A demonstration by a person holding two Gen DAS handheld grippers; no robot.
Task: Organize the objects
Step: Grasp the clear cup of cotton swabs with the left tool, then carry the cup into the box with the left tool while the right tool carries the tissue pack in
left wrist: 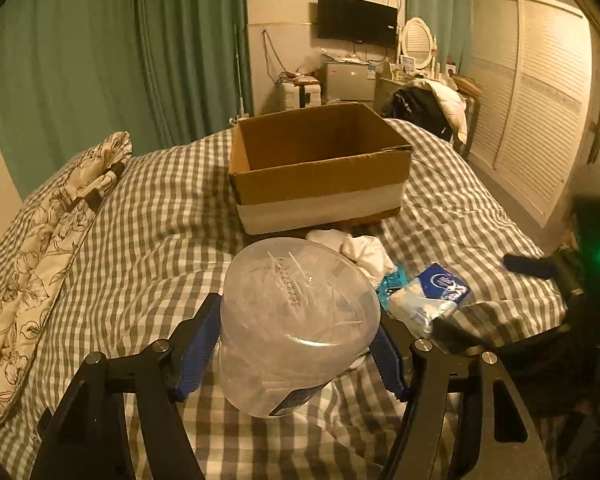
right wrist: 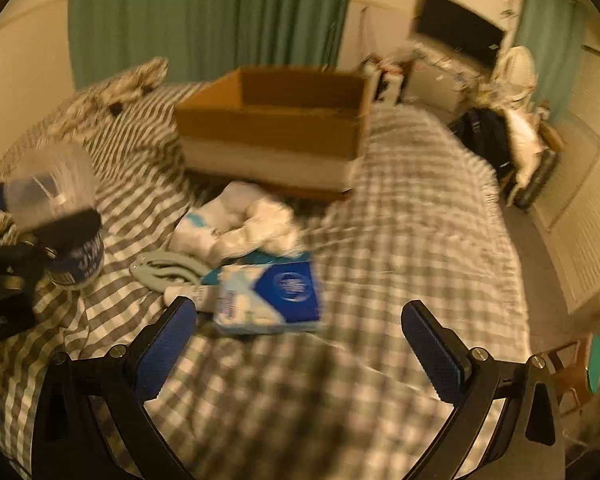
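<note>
Left hand-held gripper [left wrist: 296, 344] clamps a smooth clear plastic jar [left wrist: 300, 320] above the bed [left wrist: 160, 200]; it could slip. Right hand-held gripper [right wrist: 300, 344] hangs open, empty.

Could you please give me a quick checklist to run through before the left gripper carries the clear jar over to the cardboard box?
1. Left gripper shut on the clear jar: ok.
2. Jar lid closed: cannot tell.
3. Cardboard box open on top, with room inside: ok.
4. Path across the checked bedspread to the box unobstructed: ok.
5. Right gripper open, holding nothing, apart from the jar: ok.
6. Blue tissue pack and white cloths waiting outside the box: ok.
</note>
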